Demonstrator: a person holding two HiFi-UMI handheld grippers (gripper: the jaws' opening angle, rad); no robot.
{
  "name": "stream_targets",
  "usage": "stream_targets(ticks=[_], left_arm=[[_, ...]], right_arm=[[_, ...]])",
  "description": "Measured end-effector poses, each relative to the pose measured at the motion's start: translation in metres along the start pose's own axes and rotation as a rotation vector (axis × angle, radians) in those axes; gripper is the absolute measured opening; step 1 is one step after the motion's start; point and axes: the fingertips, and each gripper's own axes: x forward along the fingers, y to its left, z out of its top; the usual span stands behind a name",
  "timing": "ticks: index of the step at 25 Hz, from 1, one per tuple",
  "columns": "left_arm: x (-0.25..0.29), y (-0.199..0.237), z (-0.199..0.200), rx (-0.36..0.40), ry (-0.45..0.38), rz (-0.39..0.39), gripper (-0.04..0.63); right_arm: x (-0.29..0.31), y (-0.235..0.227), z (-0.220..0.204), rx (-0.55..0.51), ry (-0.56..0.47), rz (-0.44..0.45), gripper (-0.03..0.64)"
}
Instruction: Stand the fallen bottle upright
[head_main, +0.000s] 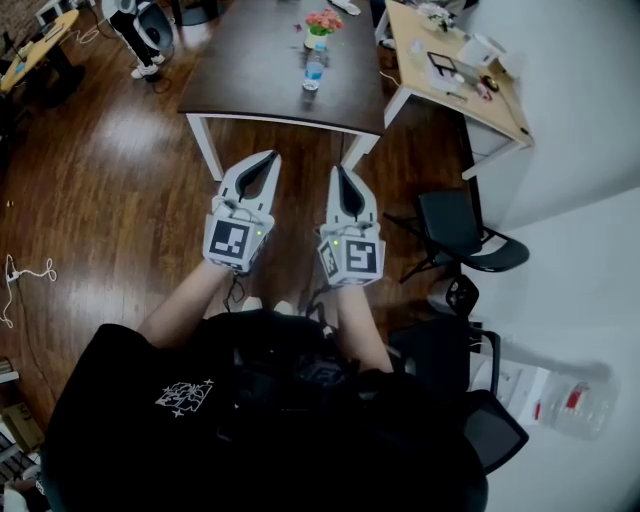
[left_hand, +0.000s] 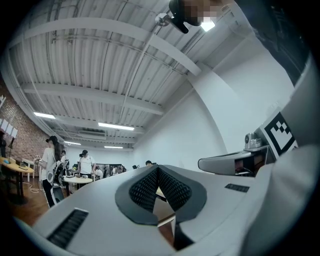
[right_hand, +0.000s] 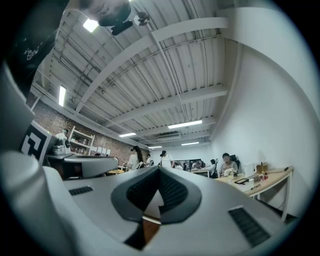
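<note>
Two grippers, left gripper (head_main: 272, 156) and right gripper (head_main: 338, 170), both clenched empty, one bottle (head_main: 314, 72) on one dark table (head_main: 250, 80)

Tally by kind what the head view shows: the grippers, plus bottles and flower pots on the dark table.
Grippers: 2, the left gripper and the right gripper, both shut with nothing in them.
Bottles: 1, the bottle on the dark table.
Flower pots: 1, the flower pot just beyond it.
Total: 4

I see a shiny wood floor (head_main: 105, 175). The bottle (head_main: 314, 72) is clear plastic. The table (head_main: 250, 65) looks dark and smooth.
</note>
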Motion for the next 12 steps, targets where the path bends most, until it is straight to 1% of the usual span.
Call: stream_targets(ticks=[12], left_arm=[[-0.01, 0.003, 0.006, 0.005, -0.012, -0.014, -0.003]], right_arm=[[-0.002, 0.011, 0.004, -0.015, -0.006, -0.004, 0.02]])
